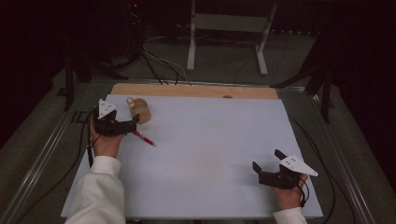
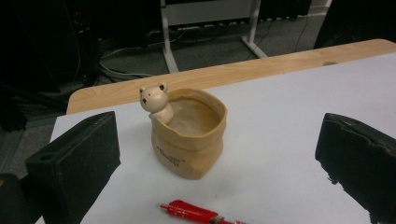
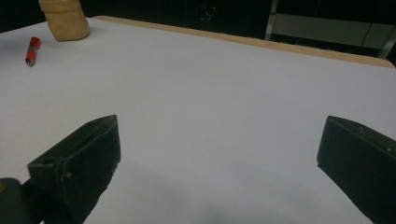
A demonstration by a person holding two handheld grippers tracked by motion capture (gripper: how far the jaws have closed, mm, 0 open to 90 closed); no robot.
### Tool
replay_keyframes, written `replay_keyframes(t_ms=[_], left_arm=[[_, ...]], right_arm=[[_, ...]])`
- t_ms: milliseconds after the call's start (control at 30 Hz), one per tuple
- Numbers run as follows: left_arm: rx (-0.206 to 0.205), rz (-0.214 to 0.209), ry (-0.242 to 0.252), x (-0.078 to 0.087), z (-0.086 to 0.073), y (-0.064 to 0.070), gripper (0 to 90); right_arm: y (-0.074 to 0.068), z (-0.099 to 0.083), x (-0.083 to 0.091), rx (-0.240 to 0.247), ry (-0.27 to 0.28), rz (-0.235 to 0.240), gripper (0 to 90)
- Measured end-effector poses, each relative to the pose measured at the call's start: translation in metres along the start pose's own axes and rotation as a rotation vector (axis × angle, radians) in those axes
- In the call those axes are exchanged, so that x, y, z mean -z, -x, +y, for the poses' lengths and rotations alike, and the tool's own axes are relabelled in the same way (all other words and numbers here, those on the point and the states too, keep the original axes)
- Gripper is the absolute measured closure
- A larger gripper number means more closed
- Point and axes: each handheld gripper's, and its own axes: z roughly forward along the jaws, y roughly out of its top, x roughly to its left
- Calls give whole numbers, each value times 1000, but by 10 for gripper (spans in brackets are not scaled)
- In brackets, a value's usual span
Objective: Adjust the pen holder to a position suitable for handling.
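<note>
Left gripper [image 1: 132, 122]: jaws wide apart, empty, at far-left of counter [image 1: 210, 140], aimed at pot [image 2: 189, 133]. Pot: tan, sack-shaped, bear figure on rim, upright, near counter's far-left corner. Red pen [image 2: 196, 214]: flat on counter just beside pot, on near side, under left gripper. Right gripper [image 1: 267, 164]: jaws wide apart, empty, near-right of counter, well apart from pot and pen.

The left gripper [image 1: 122, 122] is held low at the far left of the table, jaws spread wide apart and holding nothing, gripped by the left hand [image 1: 105, 143] with a white-sleeved forearm behind it. The right gripper [image 1: 267, 163] sits near the front right, jaws likewise wide apart and empty, held by the right hand [image 1: 289, 195].
</note>
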Motion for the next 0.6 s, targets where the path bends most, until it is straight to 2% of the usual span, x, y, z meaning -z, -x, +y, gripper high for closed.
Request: replay_keyframes(t_ms=[167,333,600], left_arm=[[16,7,-6,-8,3,-5,5],[49,28,-6,-14,6,-12,5],[44,53,-41,-23,10,-16,5]], right_arm=[[0,0,-2,2,-7,1,0],[0,1,-1,2,-2,3,0],[-2,1,-1,14,-7,4,0]])
